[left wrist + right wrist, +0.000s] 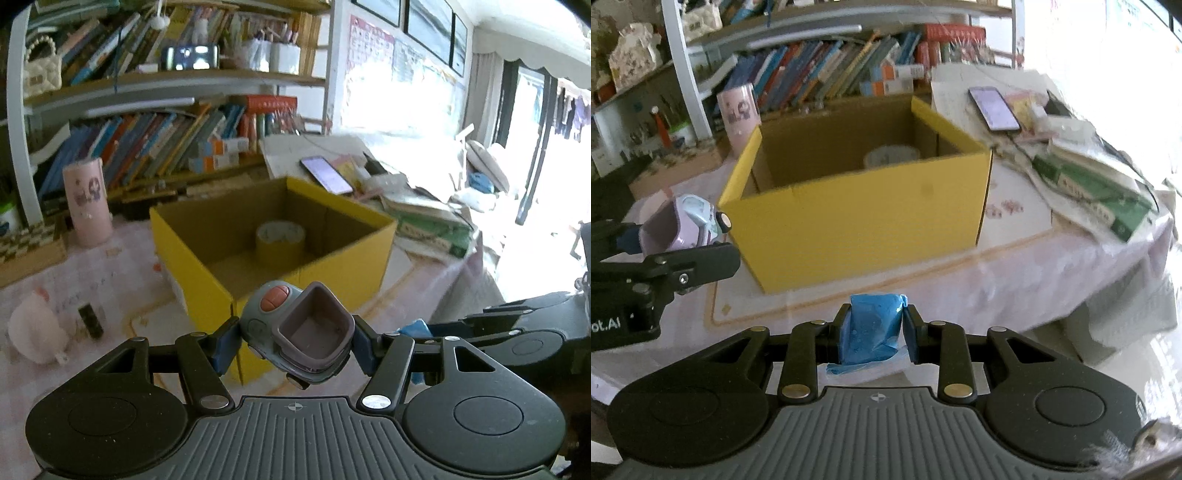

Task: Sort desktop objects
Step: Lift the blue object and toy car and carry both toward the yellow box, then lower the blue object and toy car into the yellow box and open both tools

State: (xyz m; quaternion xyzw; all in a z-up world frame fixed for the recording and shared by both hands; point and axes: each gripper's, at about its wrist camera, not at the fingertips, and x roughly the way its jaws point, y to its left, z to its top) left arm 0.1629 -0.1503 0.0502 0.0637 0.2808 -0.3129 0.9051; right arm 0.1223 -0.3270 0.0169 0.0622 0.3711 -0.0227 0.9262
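My left gripper (295, 343) is shut on a grey-blue toy car (295, 332) with a purple bucket and an orange ball on top, held above the table just in front of the yellow cardboard box (192, 266). A roll of tape (280, 243) lies inside the box. My right gripper (873, 332) is shut on a blue plastic packet (873, 326), held in front of the box (857, 218). The left gripper with the toy car (690, 221) shows at the left of the right wrist view.
A pink cup (86, 201), a pink round object (35, 332) and a small dark block (90, 319) stand on the table at left. A phone (325, 173) lies on piled papers and books at right. Bookshelves stand behind the box.
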